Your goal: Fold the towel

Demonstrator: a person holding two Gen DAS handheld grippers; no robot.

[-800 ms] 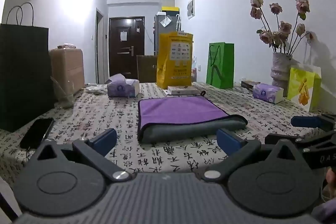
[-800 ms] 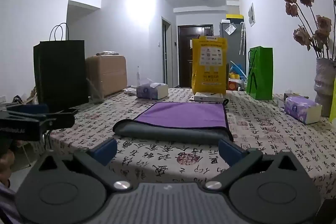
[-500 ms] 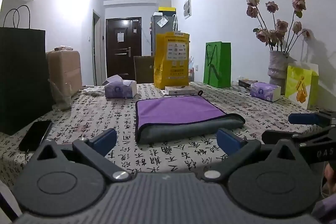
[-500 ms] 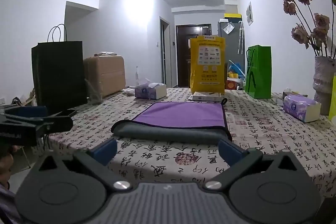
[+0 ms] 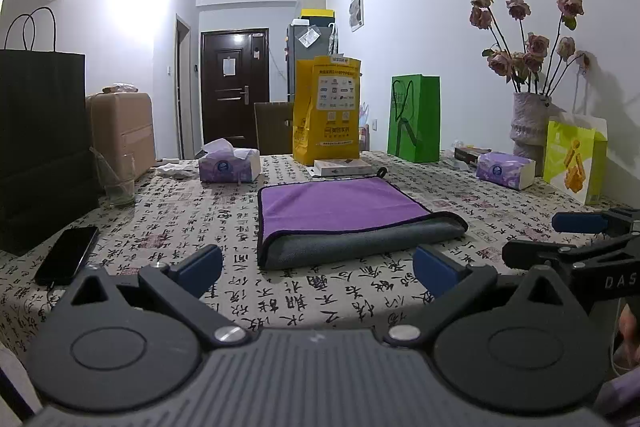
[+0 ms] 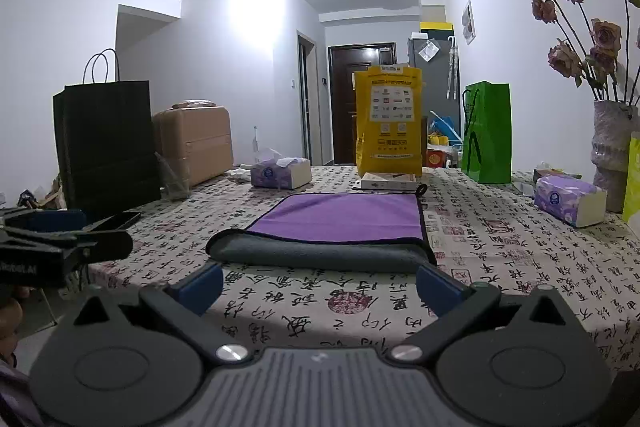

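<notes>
A purple towel with a grey underside (image 5: 344, 215) lies folded flat on the patterned tablecloth, its grey fold edge toward me. It also shows in the right wrist view (image 6: 336, 227). My left gripper (image 5: 318, 267) is open and empty, held short of the towel's near edge. My right gripper (image 6: 320, 285) is open and empty, also short of the fold edge. The right gripper shows at the right edge of the left wrist view (image 5: 580, 239). The left gripper shows at the left edge of the right wrist view (image 6: 60, 243).
A black phone (image 5: 66, 255) lies near the left table edge. A black bag (image 5: 40, 147), a glass (image 5: 118, 183), tissue boxes (image 5: 228, 167) (image 5: 506, 171), a yellow bag (image 5: 326, 111), a green bag (image 5: 414, 119) and a vase of flowers (image 5: 528, 127) ring the towel.
Both grippers have drawn back slightly toward the near table edge and lowered. The towel has not moved. Both stay open.
</notes>
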